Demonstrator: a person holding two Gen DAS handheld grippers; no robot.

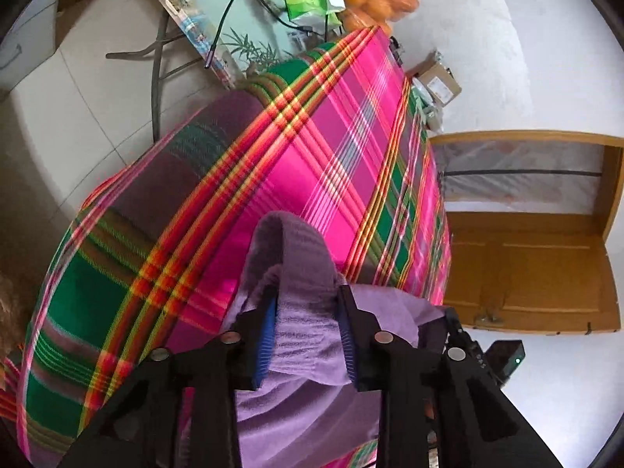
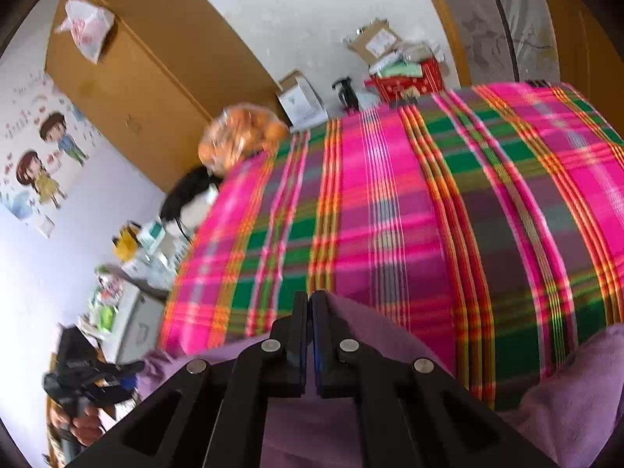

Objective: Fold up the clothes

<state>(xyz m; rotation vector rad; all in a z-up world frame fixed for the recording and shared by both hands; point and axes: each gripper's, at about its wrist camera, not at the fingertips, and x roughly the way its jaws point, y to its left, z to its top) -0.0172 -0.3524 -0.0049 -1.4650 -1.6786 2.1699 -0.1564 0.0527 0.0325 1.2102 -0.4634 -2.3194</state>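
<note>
A: Item one, left tongs [image 1: 306, 312]?
B: Blue pads [image 1: 266, 345] are pinching a raised fold of the purple garment [image 1: 308, 351], bunched between them.

A: Where is the garment lying?
B: It is resting at the near edge of the counter, on the plaid cloth [image 1: 241, 179], pink, green and orange.

A: Item two, right tongs [image 2: 311, 304]?
B: Fingers are pressing together, clenched on the garment's edge; purple fabric is spreading beneath and to the right.

A: Far side?
B: A bag of oranges [image 2: 241, 138] is sitting at the cloth's far left corner.
</note>
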